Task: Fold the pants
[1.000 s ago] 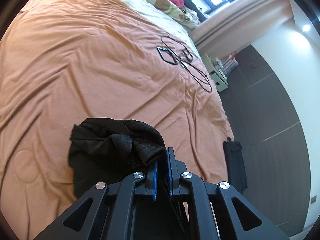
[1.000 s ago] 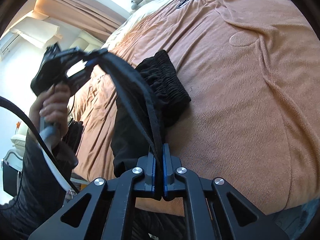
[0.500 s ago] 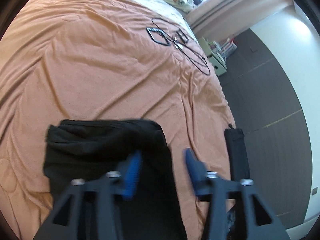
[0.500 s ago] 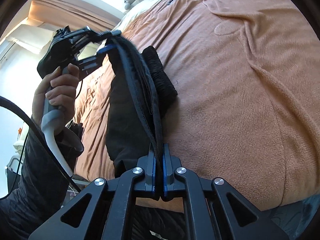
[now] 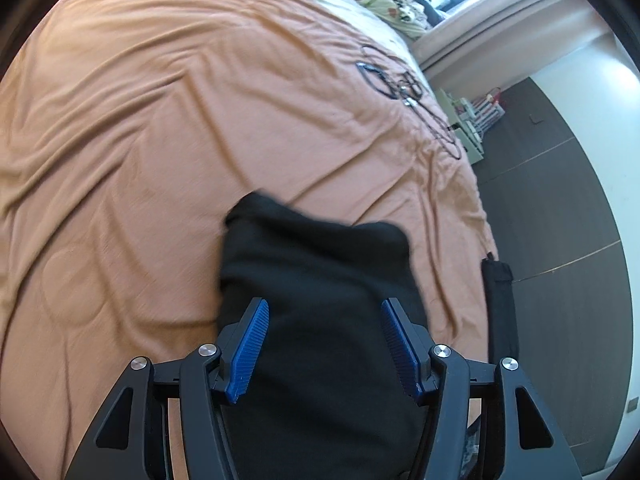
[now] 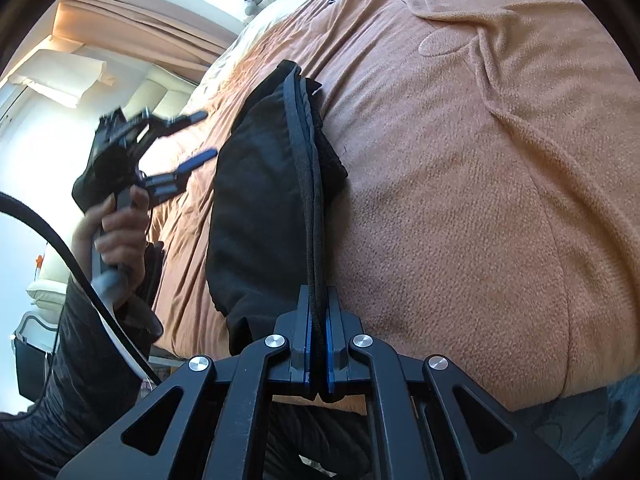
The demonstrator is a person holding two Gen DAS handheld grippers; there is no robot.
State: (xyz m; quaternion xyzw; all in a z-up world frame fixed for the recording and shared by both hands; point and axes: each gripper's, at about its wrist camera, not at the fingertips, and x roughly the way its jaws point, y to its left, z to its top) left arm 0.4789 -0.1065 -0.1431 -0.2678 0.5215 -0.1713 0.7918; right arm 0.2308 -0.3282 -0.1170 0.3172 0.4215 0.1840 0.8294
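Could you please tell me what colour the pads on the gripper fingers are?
Blue, ribbed pads; clearest in the left wrist view.

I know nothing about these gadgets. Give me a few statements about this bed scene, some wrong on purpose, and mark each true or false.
1. The left hand-held gripper is open. True.
2. The right hand-held gripper is open and holds nothing. False: it is shut on the pants.
3. The pants are white. False: they are black.
4. The pants lie on an orange blanket. True.
5. Black cables lie on the blanket further off. True.
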